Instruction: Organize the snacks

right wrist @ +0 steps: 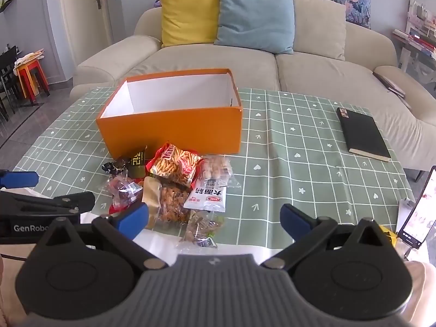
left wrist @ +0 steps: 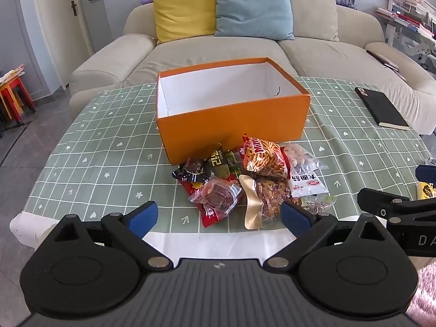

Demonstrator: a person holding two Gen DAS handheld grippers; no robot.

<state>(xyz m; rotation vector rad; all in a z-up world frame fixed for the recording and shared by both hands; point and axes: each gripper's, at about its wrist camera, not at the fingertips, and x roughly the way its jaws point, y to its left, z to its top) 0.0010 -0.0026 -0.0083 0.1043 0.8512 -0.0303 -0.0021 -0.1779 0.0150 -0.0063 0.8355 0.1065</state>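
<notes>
Snack packets [left wrist: 253,179] lie heaped on tabletop [left wrist: 95,147], touching front wall of empty orange box [left wrist: 234,120]. Left gripper [left wrist: 219,215] aims straight at heap, so nearer; right gripper [right wrist: 214,219] has it ahead-left. Both w/ jaws spread wide, nothing held.

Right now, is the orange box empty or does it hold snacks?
Empty. The orange box shows only bare white walls inside; the snack packets all lie on the tablecloth before it.

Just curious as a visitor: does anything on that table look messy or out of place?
The snacks lie heaped and overlapping in front of the orange box, none inside it that shows. A black notebook sits askew at the far right. Nothing looks spilled or torn.
</notes>
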